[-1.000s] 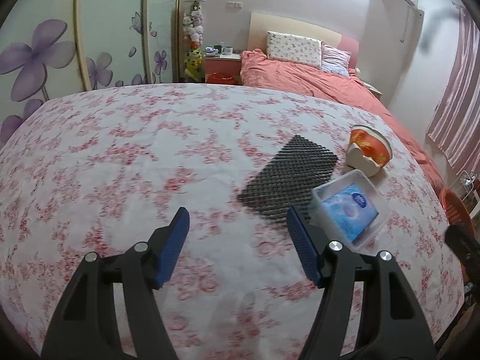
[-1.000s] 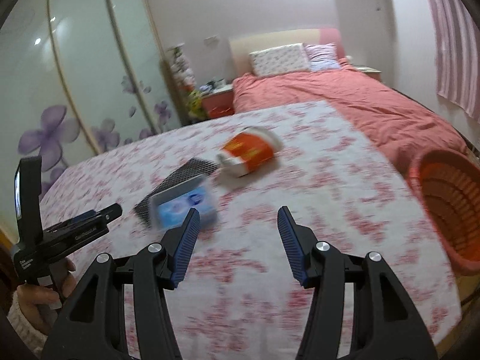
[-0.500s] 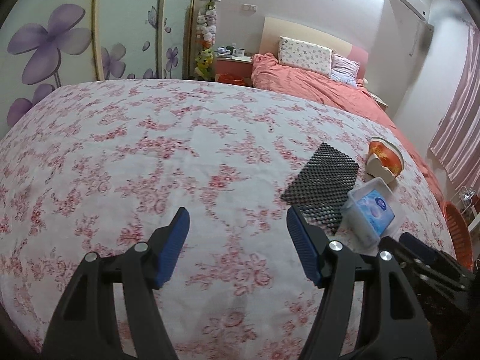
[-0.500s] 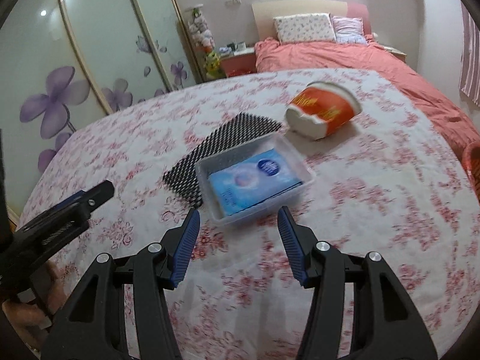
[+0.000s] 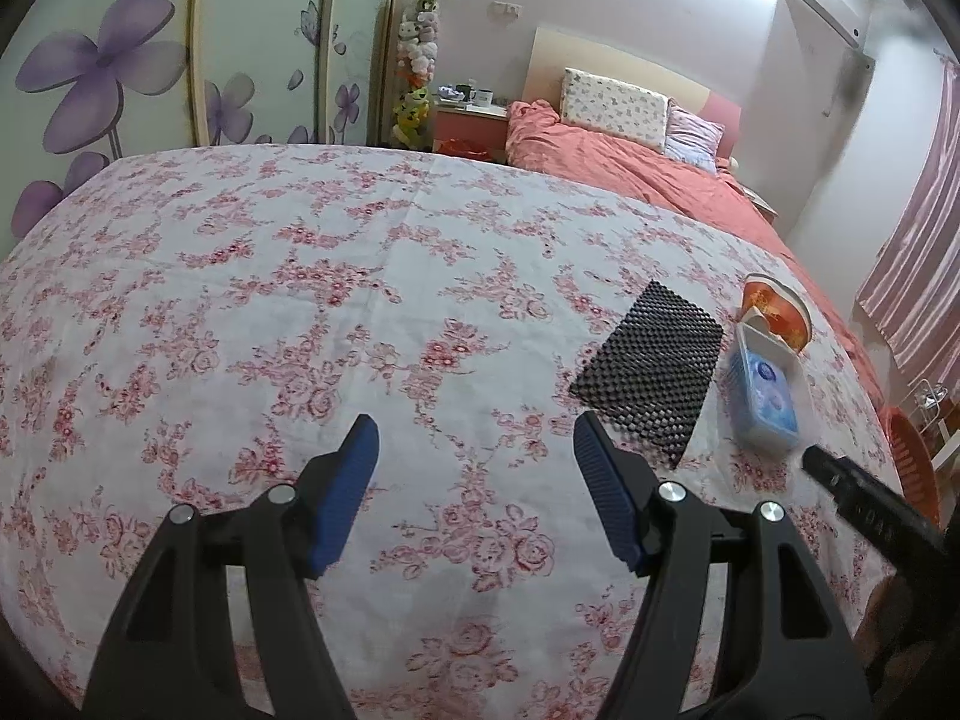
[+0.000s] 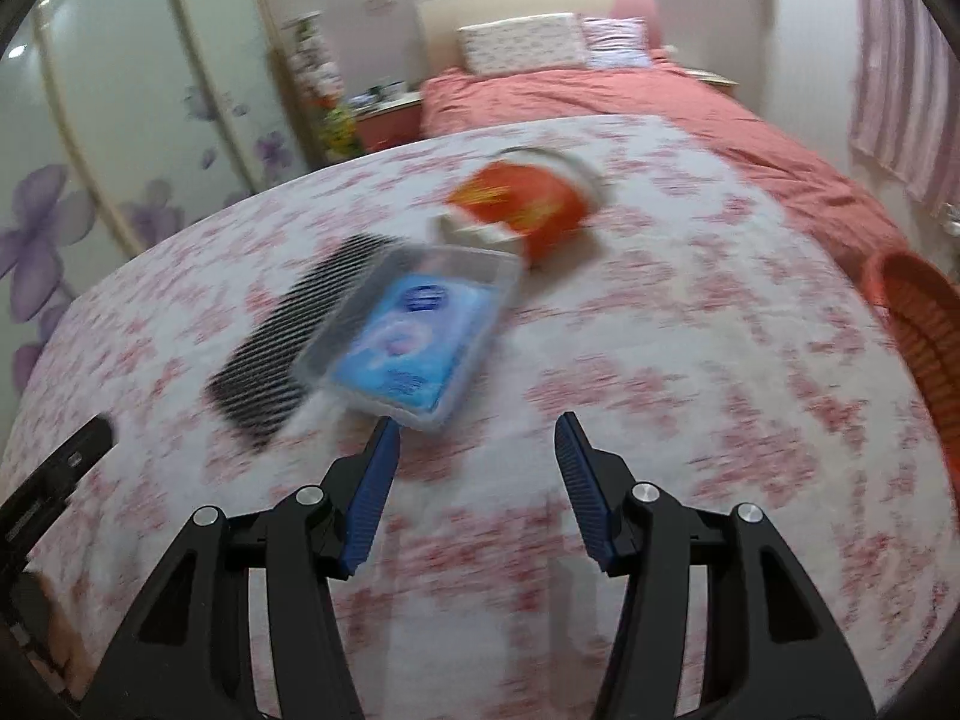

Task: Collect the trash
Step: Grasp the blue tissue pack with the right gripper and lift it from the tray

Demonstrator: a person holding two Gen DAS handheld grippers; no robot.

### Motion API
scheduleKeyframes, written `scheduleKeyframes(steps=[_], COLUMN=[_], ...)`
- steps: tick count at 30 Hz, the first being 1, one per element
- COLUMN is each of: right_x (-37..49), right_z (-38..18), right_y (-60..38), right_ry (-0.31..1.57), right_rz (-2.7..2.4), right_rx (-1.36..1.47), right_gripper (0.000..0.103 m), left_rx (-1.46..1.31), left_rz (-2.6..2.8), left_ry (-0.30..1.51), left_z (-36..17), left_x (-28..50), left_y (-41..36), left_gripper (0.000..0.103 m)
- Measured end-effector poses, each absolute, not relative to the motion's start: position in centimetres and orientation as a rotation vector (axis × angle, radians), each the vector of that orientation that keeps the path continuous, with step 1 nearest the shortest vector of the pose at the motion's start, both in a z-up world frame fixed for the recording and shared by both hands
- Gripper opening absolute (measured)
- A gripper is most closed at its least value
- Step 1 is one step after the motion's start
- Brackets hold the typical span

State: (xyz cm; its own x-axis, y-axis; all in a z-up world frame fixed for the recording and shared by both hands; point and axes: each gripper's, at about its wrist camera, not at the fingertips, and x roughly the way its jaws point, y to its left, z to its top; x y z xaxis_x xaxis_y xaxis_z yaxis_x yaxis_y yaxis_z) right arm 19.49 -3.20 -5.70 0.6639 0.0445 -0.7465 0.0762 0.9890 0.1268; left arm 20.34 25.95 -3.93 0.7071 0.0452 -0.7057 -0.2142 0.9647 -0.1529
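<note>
Clear plastic tray (image 6: 414, 330) with blue packet inside, flat on floral cloth (image 5: 300, 312); both grippers' jaws spread, empty.

On the table (image 6: 690, 330) I see the tray (image 6: 414, 330) between the mat (image 6: 288, 348) and the cup (image 6: 528, 210); the basket (image 6: 924, 330) stands right.

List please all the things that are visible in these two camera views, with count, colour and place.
clear plastic box: 1, transparent with a blue pack inside, on the floral cloth, partly over the mat
mesh mat: 1, black, flat on the cloth, beside the box
paper bucket: 1, red and white, lying on its side behind the box
basket: 1, orange, off the cloth's right edge
floral cloth: 1, white with pink flowers
bed: 1, salmon cover, two pillows, at the back
wardrobe doors: pale, purple flowers, left
left gripper: 1, black with blue pads, open, empty
right gripper: 1, same colours, open, empty
</note>
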Motion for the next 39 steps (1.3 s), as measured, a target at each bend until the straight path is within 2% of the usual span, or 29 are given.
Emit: scheduleKeyframes(steps=[7, 15, 39], right_x=[19.7, 21.5, 24.0], right_z=[-4.3, -3.6, -5.3], right_y=[-6.7, -3.3, 1.4], right_ry=[0.772, 0.773, 0.818], right_rz=[-0.017, 0.188, 0.196], right_rx=[0.252, 0.225, -0.008], right_gripper=[0.053, 0.039, 0.04], left_rx=[-0.228, -0.237, -0.285], left_rz=[0.135, 0.115, 0.073], left_ry=[0.779, 0.774, 0.773], left_z=[-4.1, -3.9, -4.2], left_x=[20.5, 20.2, 20.1], left_y=[25.3, 25.0, 25.6], left_gripper=[0.067, 0.067, 0.068])
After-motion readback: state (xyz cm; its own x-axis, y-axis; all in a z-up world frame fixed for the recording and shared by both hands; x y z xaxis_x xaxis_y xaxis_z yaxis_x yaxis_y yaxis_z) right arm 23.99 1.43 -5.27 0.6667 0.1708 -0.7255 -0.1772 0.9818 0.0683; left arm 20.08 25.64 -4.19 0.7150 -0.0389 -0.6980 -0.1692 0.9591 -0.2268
